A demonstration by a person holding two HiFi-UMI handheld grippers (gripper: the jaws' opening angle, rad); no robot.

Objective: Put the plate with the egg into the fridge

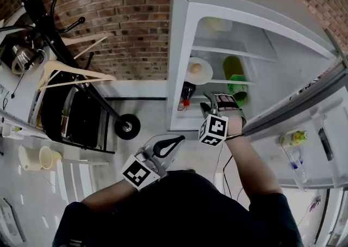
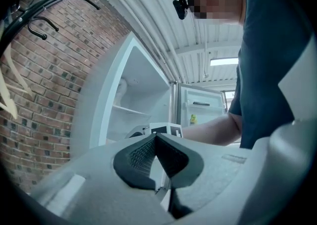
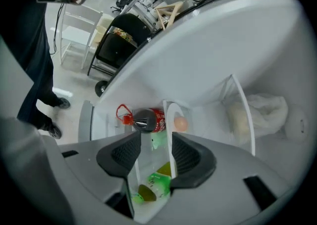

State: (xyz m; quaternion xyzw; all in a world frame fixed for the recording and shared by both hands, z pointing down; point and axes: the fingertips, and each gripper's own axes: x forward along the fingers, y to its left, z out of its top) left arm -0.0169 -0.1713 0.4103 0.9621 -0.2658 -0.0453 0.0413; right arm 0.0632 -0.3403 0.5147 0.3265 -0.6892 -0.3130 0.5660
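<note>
The left claw (image 2: 156, 143) holds its two black ribbed pads pressed together at the tips, with nothing between them. Beyond it stands a tall white open fridge (image 2: 141, 83) with a white shelf (image 2: 130, 111). A small yellow bottle (image 2: 193, 119) sits in its far door. A red brick wall (image 2: 44, 100) fills the left. A person's bare forearm (image 2: 213, 131) reaches in from the right.
</note>
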